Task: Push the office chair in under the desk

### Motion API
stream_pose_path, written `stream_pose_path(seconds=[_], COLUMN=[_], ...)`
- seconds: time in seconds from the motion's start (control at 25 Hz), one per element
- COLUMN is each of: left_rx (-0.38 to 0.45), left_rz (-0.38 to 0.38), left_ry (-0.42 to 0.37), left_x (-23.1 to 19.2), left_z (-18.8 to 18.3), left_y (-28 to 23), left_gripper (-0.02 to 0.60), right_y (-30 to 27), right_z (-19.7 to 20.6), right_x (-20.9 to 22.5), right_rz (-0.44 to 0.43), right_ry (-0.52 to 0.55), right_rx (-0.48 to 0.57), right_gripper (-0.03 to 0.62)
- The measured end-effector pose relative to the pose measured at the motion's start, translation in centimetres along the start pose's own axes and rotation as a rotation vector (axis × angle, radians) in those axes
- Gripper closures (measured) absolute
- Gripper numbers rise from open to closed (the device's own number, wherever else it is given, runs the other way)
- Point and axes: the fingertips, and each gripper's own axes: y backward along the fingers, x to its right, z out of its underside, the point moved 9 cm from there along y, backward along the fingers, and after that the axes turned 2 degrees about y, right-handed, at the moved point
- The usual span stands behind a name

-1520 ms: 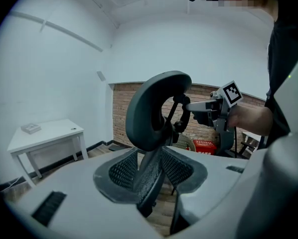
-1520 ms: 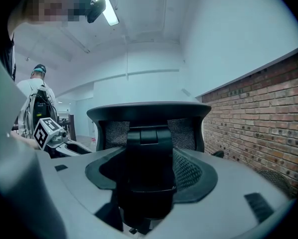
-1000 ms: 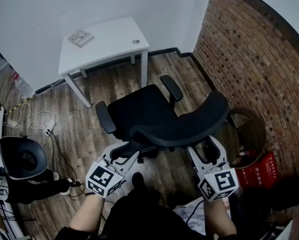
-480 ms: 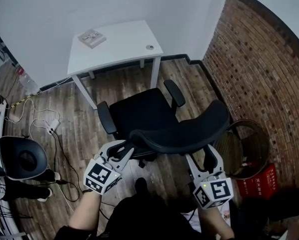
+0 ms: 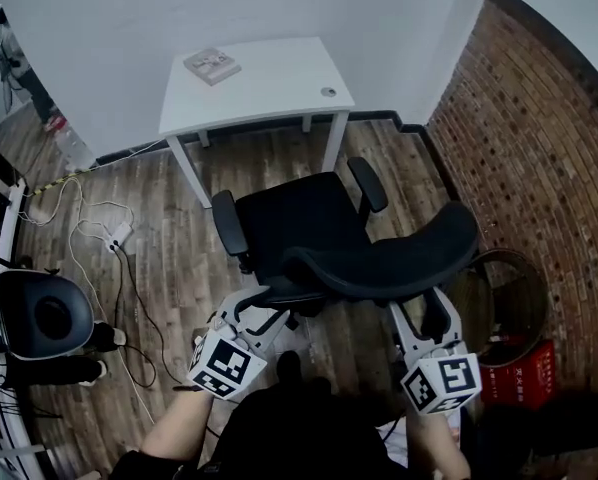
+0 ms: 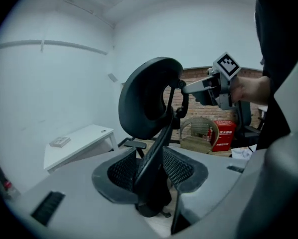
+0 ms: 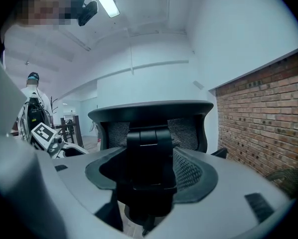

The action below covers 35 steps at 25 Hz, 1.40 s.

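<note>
The left claw (image 5: 261,308) and right claw (image 5: 419,310) are pale grey, black-lined inside the jaws; behind each sits a white cube (image 5: 226,366) with black square markers. Behind the cubes, bare forearms (image 5: 174,430) run into black clothing (image 5: 289,433). The left jaws have just been opening, chair strut (image 6: 156,148) between them

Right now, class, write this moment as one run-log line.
office chair: not yet under desk | left gripper: jaws just opening, backrest between | right gripper: open astride backrest

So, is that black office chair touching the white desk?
Apart: the head view shows bare wooden floor between the black office chair and the white desk.
</note>
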Motion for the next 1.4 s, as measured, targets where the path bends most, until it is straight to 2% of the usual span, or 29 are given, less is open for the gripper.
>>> stream_pose_path(seconds=[0.12,0.28,0.56,0.72,0.88,1.16,1.4], left_rx=[-0.01,-0.008,-0.035,-0.033,-0.032,0.032,0.056], left_rz=[-0.089,-0.146,-0.144,-0.107,-0.106,-0.198,-0.198], left_ry=[0.014,0.027,0.049,0.049,0.054,0.066,0.057], left_x=[-0.4,-1.1,-3.3,-4.4,-5.5,-8.1,-11.8], left_z=[0.5,0.8,0.6,0.8,1.1,1.8,2.3], left_y=[0.1,0.6,1.6,1.6,1.7,1.8,1.8], left_gripper=[0.428,0.426,0.425,0.425,0.426,0.414,0.408], right_y=[-0.1,-0.3,-1.8,-2.9,-4.2,-7.0,-9.8], right_z=[0.0,-0.1,-0.6,-1.1,-1.2,-1.6,-2.1], right_x=[-0.7,-1.5,-2.3,-2.6,-3.0,-4.2,-5.8], right_rz=[-0.046,-0.107,-0.204,-0.224,-0.247,-0.24,-0.235], right_ry=[0.012,0.027,0.062,0.056,0.059,0.06,0.037], right_rx=[0.002,0.011,0.01,0.014,0.014,0.012,0.039], right_gripper=[0.315,0.322,0.318,0.315,0.312,0.312,0.312])
